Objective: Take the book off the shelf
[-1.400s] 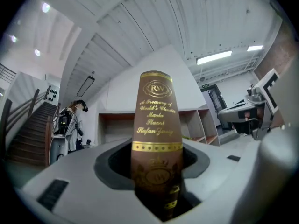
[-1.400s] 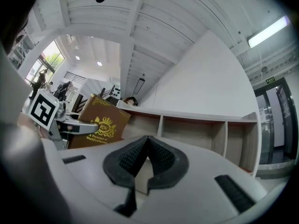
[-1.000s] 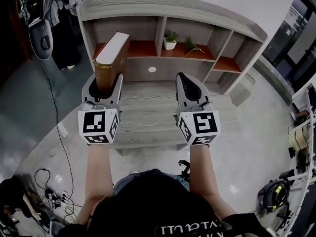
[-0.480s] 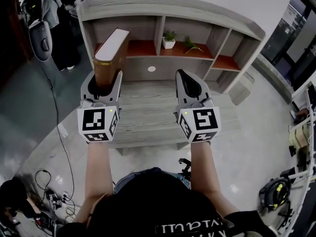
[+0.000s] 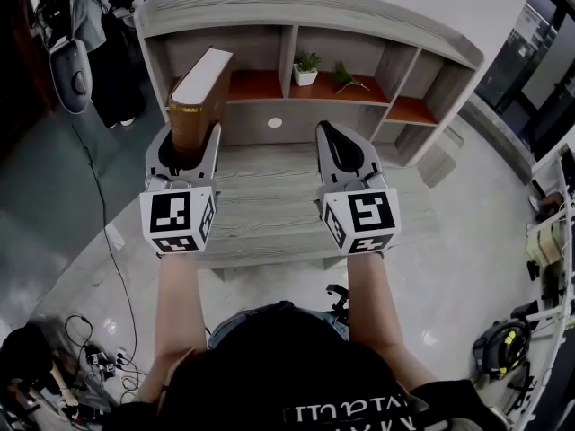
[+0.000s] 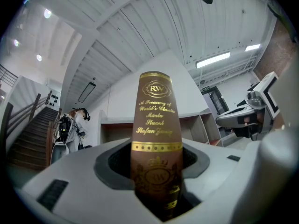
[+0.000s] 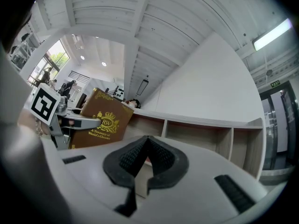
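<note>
**A:** Where is the book (image 5: 199, 97) sitting right now?

**B:** It's standing upright between the jaws of the left hand-held gripper (image 5: 187, 146), with its spine facing back along them. The jaws are standing roughly half apart and pressing on the two covers near the lower end, so that gripper is carrying it.

**A:** So it's off the shelf (image 5: 305, 7)?

**B:** I'm judging that it is. The shelf's left compartment is lying ahead of the gripper, beyond the book. In the right gripper view the book is showing in front of the shelf rather than inside it. Nothing but the jaws seems to be supporting it.

**A:** And the other one?

**B:** The right hand-held gripper (image 5: 325, 133) is hovering level with the left one, off to its right, with its jaws pressed together on nothing.

**A:** What's remaining?

**B:** Probably just drawing the book clear, or setting it on the counter (image 5: 269, 214) lying beneath both grippers. The potted plant (image 5: 308, 68) is sitting in a compartment ahead, between the two grippers, and isn't getting in the way.
</note>
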The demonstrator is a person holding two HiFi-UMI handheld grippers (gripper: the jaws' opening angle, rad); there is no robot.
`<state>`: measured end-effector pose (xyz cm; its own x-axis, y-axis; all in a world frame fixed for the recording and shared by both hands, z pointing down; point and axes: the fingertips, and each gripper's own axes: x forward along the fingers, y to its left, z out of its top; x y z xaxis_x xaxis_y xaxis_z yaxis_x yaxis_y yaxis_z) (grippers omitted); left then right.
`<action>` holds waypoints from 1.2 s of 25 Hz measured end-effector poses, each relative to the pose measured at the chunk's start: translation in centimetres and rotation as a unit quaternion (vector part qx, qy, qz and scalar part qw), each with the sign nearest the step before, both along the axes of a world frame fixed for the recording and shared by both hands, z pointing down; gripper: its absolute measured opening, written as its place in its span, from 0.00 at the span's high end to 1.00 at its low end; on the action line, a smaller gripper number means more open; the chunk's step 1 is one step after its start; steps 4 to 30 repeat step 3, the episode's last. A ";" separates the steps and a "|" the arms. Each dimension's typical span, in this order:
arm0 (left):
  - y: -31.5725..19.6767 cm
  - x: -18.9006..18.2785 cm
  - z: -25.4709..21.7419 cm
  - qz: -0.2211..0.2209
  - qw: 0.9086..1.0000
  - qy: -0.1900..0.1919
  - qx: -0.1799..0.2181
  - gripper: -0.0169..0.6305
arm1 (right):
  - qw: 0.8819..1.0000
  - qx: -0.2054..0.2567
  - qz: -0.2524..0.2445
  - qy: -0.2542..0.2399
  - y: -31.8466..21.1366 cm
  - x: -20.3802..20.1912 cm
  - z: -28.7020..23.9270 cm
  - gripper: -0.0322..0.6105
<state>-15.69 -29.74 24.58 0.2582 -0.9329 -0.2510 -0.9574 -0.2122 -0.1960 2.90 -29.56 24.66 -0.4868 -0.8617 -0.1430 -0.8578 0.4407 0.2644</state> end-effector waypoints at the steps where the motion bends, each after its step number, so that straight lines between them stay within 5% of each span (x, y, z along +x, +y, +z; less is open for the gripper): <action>1: -0.1 0.0 0.0 0.000 1.000 -0.001 0.000 0.62 | 1.000 0.000 0.000 0.000 -0.1 0.0 0.0 0.93; 30: -0.3 0.0 0.0 -0.001 1.000 -0.001 0.000 0.62 | 1.000 -0.001 0.001 0.001 -0.3 0.0 0.1 0.93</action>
